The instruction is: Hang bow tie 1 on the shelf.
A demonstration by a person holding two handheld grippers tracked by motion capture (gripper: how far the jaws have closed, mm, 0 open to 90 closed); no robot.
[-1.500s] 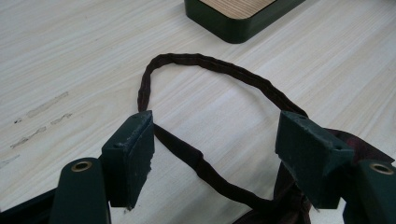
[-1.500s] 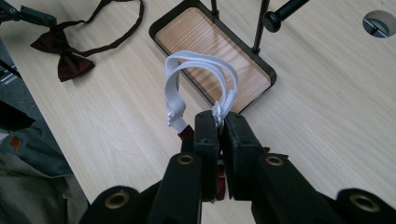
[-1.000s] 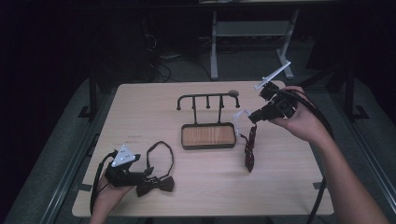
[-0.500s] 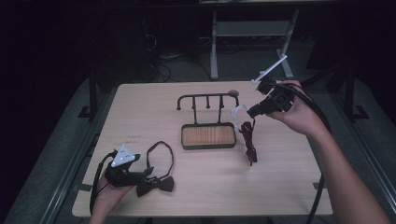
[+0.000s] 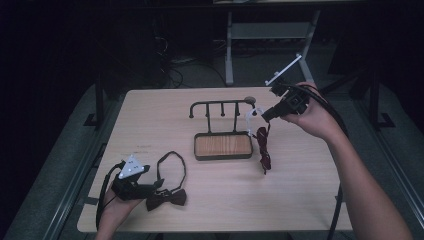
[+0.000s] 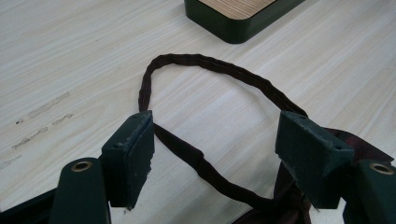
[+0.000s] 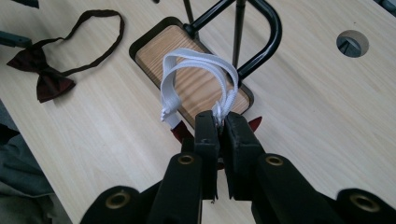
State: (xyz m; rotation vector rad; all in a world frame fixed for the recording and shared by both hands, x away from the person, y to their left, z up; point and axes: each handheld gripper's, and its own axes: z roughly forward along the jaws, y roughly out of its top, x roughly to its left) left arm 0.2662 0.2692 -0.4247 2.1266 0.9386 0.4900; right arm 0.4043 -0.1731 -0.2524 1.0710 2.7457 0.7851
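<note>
A black hook rack (image 5: pixel 220 106) stands on a wooden base (image 5: pixel 222 145) mid-table. My right gripper (image 5: pixel 264 114) is held just off the rack's right end, shut on the white strap (image 7: pixel 196 70) of a dark red bow tie (image 5: pixel 263 149). That tie dangles down to the table beside the base. In the right gripper view the strap loops out over the wooden base (image 7: pixel 156 52). My left gripper (image 5: pixel 154 186) rests at the front left, open, with the strap loop (image 6: pixel 210 74) of a dark bow tie (image 5: pixel 167 198) lying between its fingers (image 6: pixel 133 158).
The table's front edge (image 5: pixel 210 231) runs just behind my left hand. A round hole (image 7: pixel 352 43) sits in the tabletop beyond the rack. The floor and a metal stand (image 5: pixel 270 35) lie beyond the far edge.
My right gripper has moved left and a little up toward the rack's right end, carrying the white-strapped red bow tie along. The left gripper has stayed put.
</note>
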